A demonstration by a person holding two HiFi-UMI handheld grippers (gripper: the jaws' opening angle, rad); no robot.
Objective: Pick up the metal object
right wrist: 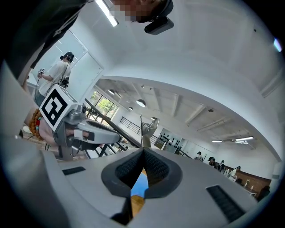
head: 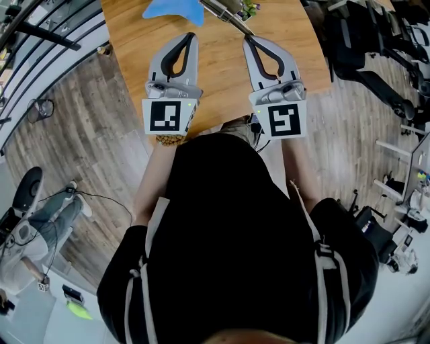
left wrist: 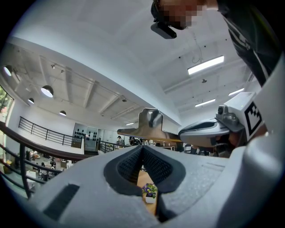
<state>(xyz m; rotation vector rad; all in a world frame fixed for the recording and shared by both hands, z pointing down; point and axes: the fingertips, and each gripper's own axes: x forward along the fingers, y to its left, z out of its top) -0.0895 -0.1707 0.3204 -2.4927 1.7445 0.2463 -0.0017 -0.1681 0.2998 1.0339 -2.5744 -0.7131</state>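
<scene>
The metal object (head: 226,15) is a flat silvery piece that sticks out from the tip of my right gripper (head: 248,37), which is shut on its near end above the wooden table (head: 222,74). In the right gripper view the metal object (right wrist: 145,128) rises straight from the closed tips of the right gripper (right wrist: 143,150). My left gripper (head: 191,35) hovers beside it, shut with nothing in its jaws. The left gripper view shows the left gripper (left wrist: 142,147) closed, and beyond it the metal object (left wrist: 150,125) held by the right gripper (left wrist: 180,133).
A blue thing (head: 173,8) lies at the table's far edge, left of the metal object. A small potted plant (head: 249,8) stands at the far edge, seen also as the potted plant (left wrist: 149,191) between the left jaws. Wooden floor surrounds the table; equipment stands at right.
</scene>
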